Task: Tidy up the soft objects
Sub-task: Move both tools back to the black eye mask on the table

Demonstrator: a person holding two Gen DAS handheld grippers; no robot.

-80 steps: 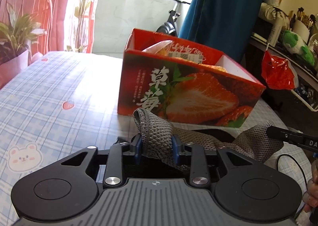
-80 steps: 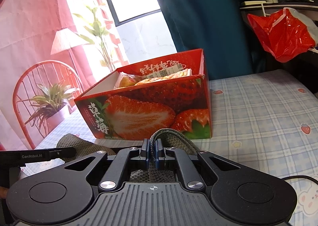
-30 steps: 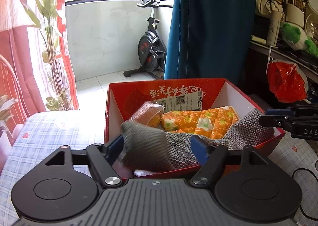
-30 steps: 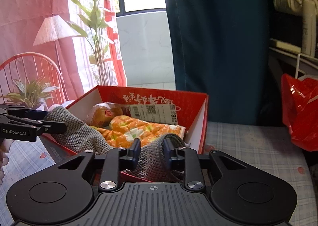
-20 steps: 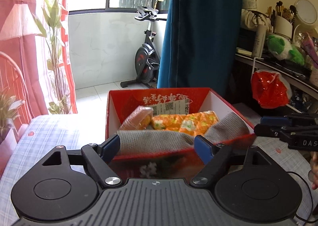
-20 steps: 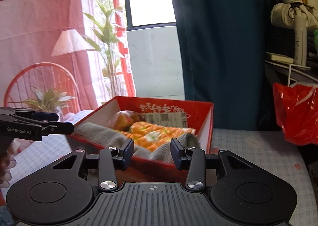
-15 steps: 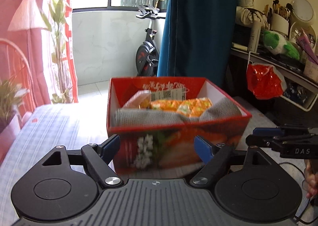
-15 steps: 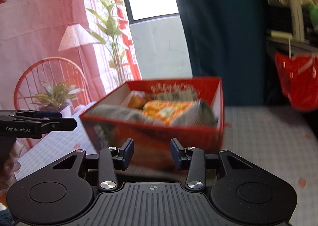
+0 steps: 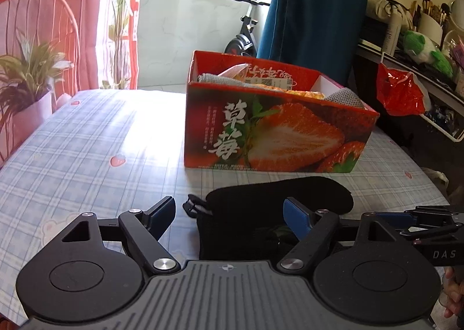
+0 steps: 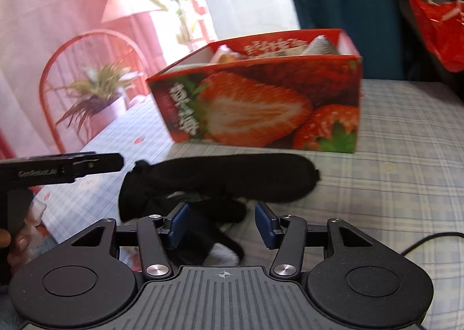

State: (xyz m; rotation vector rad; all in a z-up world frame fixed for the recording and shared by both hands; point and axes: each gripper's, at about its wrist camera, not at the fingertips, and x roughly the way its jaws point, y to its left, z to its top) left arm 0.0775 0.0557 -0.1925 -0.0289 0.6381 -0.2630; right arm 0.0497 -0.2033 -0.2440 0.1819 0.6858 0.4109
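A red strawberry box (image 9: 278,130) stands on the checked tablecloth; it also shows in the right wrist view (image 10: 261,103). A grey knit cloth (image 9: 343,97) lies inside it with orange soft items. A black soft eye mask (image 9: 261,208) with a strap lies on the table in front of the box, also in the right wrist view (image 10: 220,182). My left gripper (image 9: 230,215) is open and empty, low over the mask. My right gripper (image 10: 221,225) is open and empty, just above the mask's near part.
A potted plant (image 9: 26,89) and a red chair (image 9: 43,22) stand at the table's left. A red plastic bag (image 9: 400,93) hangs from a cluttered shelf on the right. A black cable (image 10: 429,240) lies on the cloth near the right gripper.
Both grippers opened and let the grey cloth go into the box. They then drew back and dropped down to the black eye mask in front of the box.
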